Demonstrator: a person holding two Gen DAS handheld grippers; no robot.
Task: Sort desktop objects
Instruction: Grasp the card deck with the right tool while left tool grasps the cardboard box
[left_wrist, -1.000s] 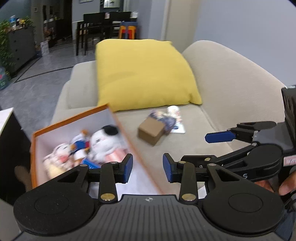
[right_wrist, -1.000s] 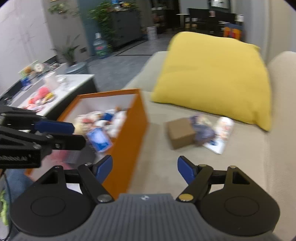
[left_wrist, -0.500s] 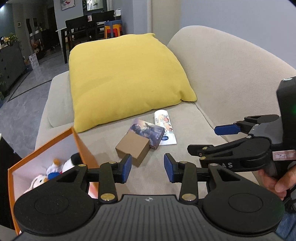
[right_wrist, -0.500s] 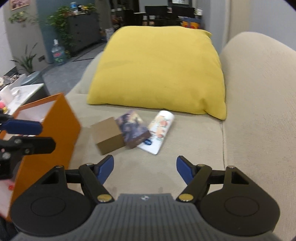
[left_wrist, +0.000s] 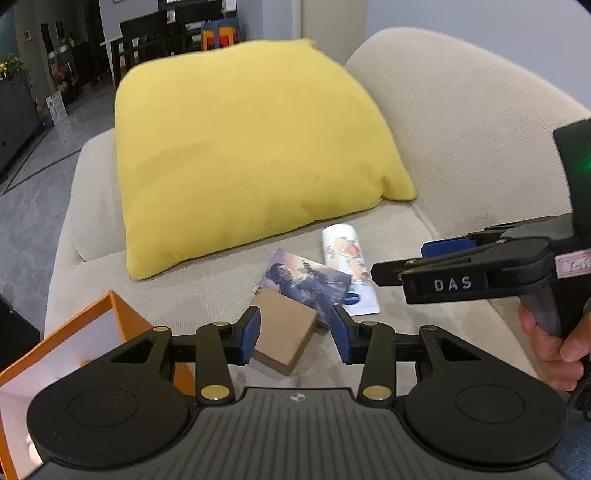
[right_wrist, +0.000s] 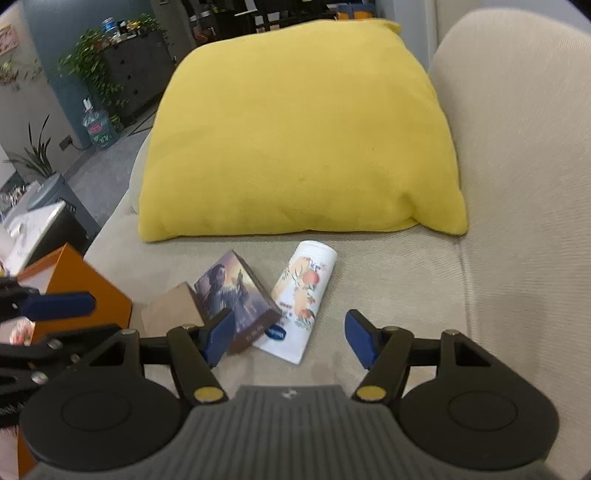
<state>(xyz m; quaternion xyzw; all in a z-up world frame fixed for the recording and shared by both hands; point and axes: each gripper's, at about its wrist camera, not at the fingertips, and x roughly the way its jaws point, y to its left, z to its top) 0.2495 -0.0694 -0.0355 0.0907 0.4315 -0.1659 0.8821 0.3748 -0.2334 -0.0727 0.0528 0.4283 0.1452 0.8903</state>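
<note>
Three items lie together on the beige sofa seat: a plain brown box (left_wrist: 286, 338) (right_wrist: 170, 317), a dark box with a picture of a figure (left_wrist: 306, 282) (right_wrist: 236, 295) leaning on it, and a white tube with a peach print (left_wrist: 347, 266) (right_wrist: 304, 291). My left gripper (left_wrist: 295, 334) (right_wrist: 55, 323) hovers over the brown box, jaws opening, pads clear of it. My right gripper (right_wrist: 290, 334) (left_wrist: 406, 262) hangs just short of the tube, jaws closing on nothing. An orange box (left_wrist: 110, 321) (right_wrist: 85, 291) stands at the left.
A big yellow cushion (left_wrist: 240, 155) (right_wrist: 295, 140) leans against the sofa back (left_wrist: 461, 122) right behind the items. A hand (left_wrist: 554, 343) holds the right gripper's handle. Left of the sofa are a low table (right_wrist: 33, 229), grey floor and plants.
Both views have swung right, off the orange box with its toys and onto the three items, which are now closer. The left jaws stand wider, the right jaws narrower.
</note>
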